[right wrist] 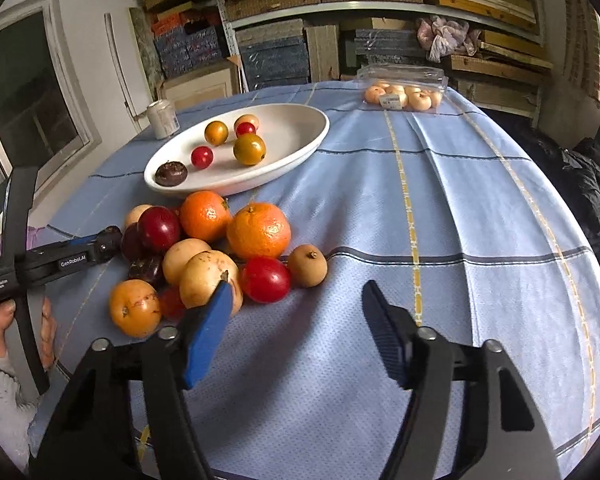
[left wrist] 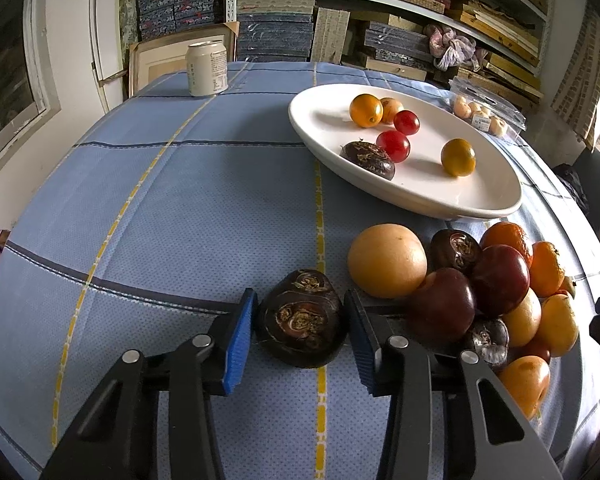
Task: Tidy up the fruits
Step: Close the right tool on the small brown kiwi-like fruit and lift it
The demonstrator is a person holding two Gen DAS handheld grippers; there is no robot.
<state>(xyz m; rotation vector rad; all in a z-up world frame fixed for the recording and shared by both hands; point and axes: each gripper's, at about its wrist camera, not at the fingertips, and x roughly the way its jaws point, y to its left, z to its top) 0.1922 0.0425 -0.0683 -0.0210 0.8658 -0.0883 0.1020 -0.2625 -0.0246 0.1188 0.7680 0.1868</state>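
Note:
My left gripper (left wrist: 300, 316) has its blue pads on both sides of a dark water chestnut (left wrist: 302, 322) on the blue cloth; the pads look to touch it, so it is shut on it. To its right lies a pile of fruit (left wrist: 480, 284): oranges, dark red fruits, more chestnuts. A white oval plate (left wrist: 472, 194) beyond holds several small fruits and one chestnut (left wrist: 367, 155). My right gripper (right wrist: 298, 300) is open and empty above the cloth, right of the pile (right wrist: 204, 256). The plate (right wrist: 300, 152) lies behind the pile. The left gripper (right wrist: 104, 242) shows at the pile's left.
A pale drink can (left wrist: 207, 68) stands at the table's far left corner. A clear plastic box of small pale fruits (right wrist: 402, 88) lies at the far edge. Shelves with stacked boxes stand behind the table. The cloth right of the pile is bare.

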